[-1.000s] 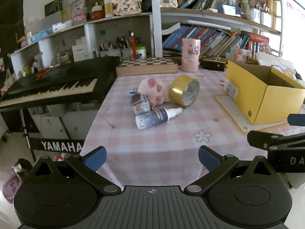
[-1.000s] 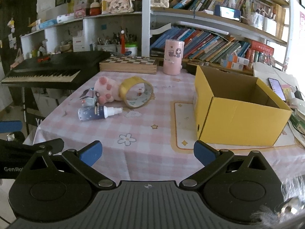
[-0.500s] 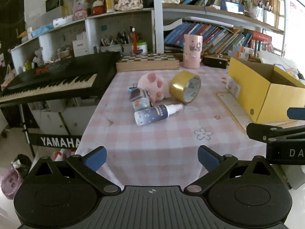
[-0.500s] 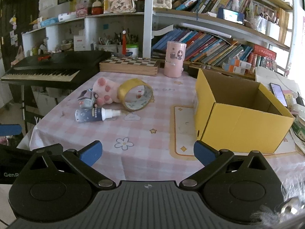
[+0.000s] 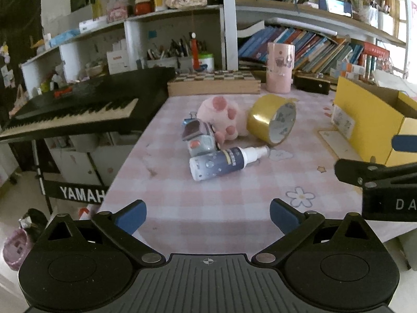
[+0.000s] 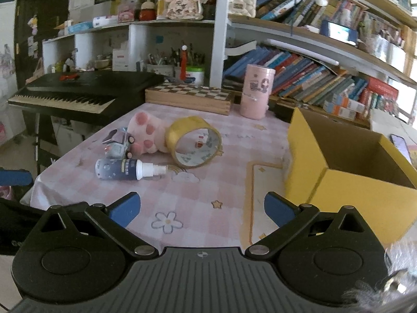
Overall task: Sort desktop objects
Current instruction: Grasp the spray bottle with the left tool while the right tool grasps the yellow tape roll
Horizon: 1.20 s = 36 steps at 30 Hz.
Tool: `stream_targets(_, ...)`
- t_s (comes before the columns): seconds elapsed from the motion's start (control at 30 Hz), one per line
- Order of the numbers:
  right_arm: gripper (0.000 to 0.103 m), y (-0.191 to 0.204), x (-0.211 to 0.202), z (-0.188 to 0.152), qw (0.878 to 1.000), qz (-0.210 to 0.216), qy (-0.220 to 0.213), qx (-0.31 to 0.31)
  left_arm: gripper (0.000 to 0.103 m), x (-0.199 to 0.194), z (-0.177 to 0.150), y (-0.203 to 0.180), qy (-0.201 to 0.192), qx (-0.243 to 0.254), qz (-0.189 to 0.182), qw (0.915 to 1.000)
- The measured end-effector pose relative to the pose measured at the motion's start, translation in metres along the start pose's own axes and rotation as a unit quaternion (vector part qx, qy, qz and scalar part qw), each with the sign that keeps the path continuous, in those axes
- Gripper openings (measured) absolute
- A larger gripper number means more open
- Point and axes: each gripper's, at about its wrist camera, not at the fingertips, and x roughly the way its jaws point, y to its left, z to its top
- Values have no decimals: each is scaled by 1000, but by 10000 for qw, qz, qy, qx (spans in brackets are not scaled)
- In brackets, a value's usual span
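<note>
A dark blue spray bottle lies on its side on the pink checked tablecloth. Behind it sit a small toy car, a pink plush paw and a roll of yellow tape standing on edge. An open, empty-looking yellow cardboard box stands at the right. My left gripper is open over the table's near edge, short of the bottle. My right gripper is open too, between the objects and the box.
A wooden chessboard box and a pink cylinder stand at the table's back. A black keyboard on a stand flanks the left edge. Shelves of books fill the wall behind. A phone lies beyond the box.
Both grippers have moved forward towards the table; the objects look larger and nearer. Nothing on the table has moved, and both stay open.
</note>
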Motion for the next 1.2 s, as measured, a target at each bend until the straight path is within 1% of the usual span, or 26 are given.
stream_targets(0.13, 102, 0, 23, 2, 9997, 166, -39, -183, 101, 19, -1, -5, 19, 32, 58, 10000)
stream_targets(0.3, 103, -6, 55, 7, 9995, 239, 15, -191, 101, 40, 3, -5, -40, -25, 167, 9998)
stream_targets(0.4, 103, -10, 71, 11, 9995, 270, 24, -162, 98, 52, 8, -5, -59, -40, 220, 9997)
stream_targets(0.57, 103, -16, 93, 17, 9992, 400, 14, -78, 98, 71, 16, -6, -114, 168, 322, 9993)
stream_targets(0.67, 103, -19, 106, 22, 9989, 466, 31, -28, 98, 83, 21, -4, -80, 304, 234, 9992)
stream_targets(0.77, 103, -23, 120, 27, 9987, 513, 38, -32, 98, 96, 25, -1, -6, 392, 67, 9992)
stream_targets(0.93, 103, -30, 151, 34, 9972, 711, 225, 80, 98, 112, 30, 5, 147, 352, -356, 9986)
stream_targets(1.0, 103, -32, 163, 36, 9964, 794, 245, 148, 97, 116, 31, 5, 259, 308, -423, 9983)
stream_targets(1.1, 103, -35, 178, 37, 9949, 939, 276, 263, 90, 115, 32, 4, 351, 173, -480, 9981)
stream_targets(1.13, 103, -36, 182, 38, 9942, 989, 283, 310, 87, 113, 32, 3, 379, 169, -527, 9977)
stream_targets(1.2, 103, -37, 189, 39, 9930, 1077, 296, 377, 85, 108, 30, 0, 432, 236, -580, 9971)
